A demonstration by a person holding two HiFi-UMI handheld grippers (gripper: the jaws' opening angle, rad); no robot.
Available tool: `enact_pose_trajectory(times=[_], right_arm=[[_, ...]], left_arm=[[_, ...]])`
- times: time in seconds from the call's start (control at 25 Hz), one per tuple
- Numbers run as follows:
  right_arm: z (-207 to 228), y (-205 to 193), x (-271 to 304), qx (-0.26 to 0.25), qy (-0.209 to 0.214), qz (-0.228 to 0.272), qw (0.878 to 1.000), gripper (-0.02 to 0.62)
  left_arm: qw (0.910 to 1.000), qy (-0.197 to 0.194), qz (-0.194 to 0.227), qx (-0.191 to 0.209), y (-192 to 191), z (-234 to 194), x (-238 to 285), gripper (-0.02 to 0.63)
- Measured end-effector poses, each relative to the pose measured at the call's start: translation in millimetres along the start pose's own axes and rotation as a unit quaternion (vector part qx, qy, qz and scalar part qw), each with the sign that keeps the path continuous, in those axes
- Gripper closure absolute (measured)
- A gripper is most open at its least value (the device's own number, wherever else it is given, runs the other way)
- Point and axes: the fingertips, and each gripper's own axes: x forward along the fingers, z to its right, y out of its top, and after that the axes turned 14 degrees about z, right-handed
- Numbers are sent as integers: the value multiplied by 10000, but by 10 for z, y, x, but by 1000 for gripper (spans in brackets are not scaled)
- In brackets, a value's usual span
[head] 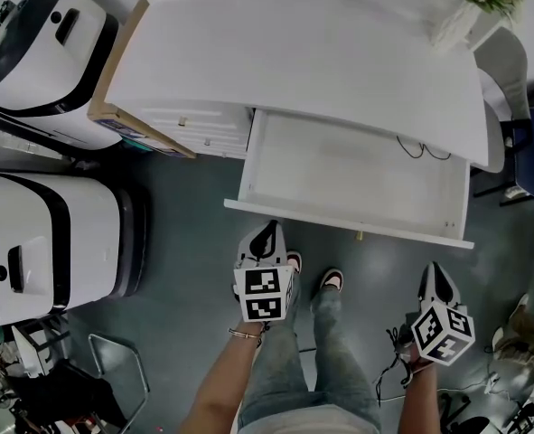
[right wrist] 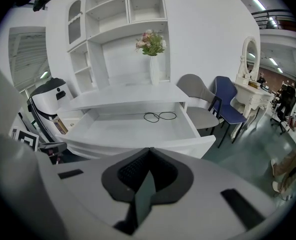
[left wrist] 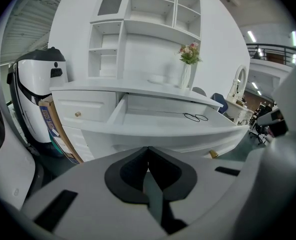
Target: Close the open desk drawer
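Drawer [head: 339, 174] stood open, pulled out from under the white desk [head: 312, 70]. A black cable loop [head: 422, 149] lay inside at its back right. Left tool [head: 267, 235] sat just in front of the drawer's front panel, toward its left end, with its jaws clenched together on nothing. Right tool [head: 435, 277] was further back, below the drawer's right end and apart from it, also clamped tight and empty. A flower vase [head: 470, 7] stood on the desk's far right corner.
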Motion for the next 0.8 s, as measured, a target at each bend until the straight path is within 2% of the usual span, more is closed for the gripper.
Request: enact_pose_trajectory(times=[0.28,0.8], right_arm=[[10,-1,-13,73,-57,5,10000,589],[56,40,39,137,-135,30,9998,589]], left_arm=[[9998,-104,1,145,58,32,61,588],[9998,-117,-81,118,50,30,85,588]])
